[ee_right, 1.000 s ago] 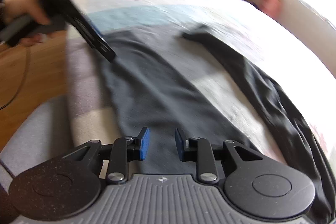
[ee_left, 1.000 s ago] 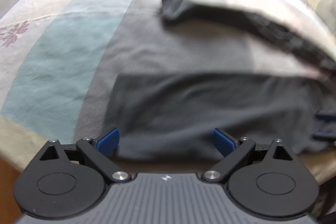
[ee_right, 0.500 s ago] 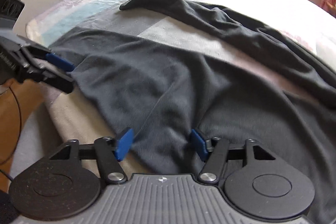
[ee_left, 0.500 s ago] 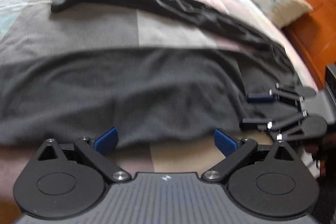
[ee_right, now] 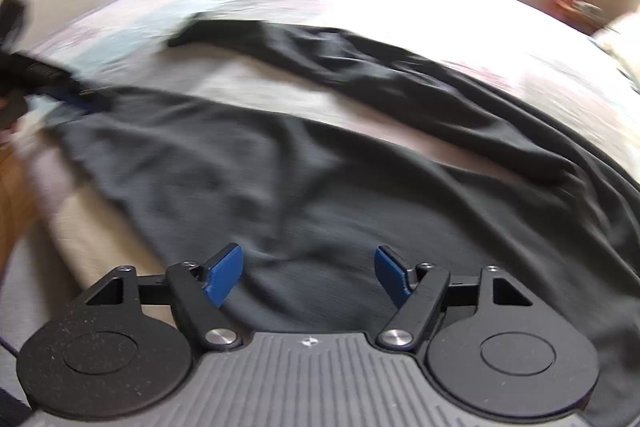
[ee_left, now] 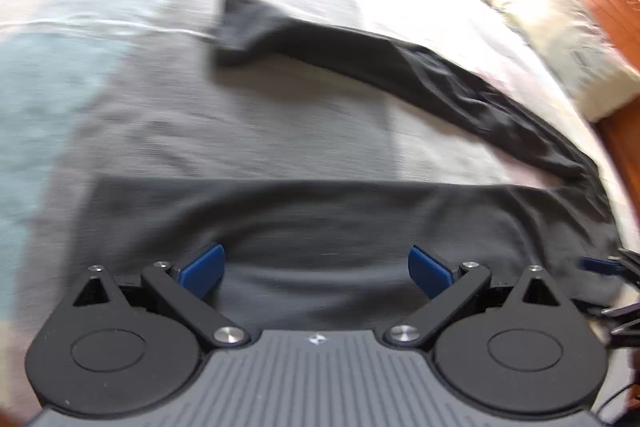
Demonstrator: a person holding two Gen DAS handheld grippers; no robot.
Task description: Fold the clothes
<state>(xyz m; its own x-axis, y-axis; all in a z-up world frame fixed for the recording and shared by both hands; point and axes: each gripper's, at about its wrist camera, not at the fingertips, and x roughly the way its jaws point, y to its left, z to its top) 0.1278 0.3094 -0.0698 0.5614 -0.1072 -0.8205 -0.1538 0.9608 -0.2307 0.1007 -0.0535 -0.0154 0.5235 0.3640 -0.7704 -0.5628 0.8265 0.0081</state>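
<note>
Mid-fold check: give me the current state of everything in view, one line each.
Dark garment: spread flat on the bed, unfolded, one long part angled away.
Bed cover: lying under the garment.
Left tongs: open, over the garment's near edge.
Right tongs: opening, nothing gripped.
Pillow: at the bed's head.

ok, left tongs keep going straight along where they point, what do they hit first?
Most likely the near leg of the dark grey fabric trousers spread on the patchwork bedspread. The left tongs are open above it, nothing between them; depth is blurred.
</note>
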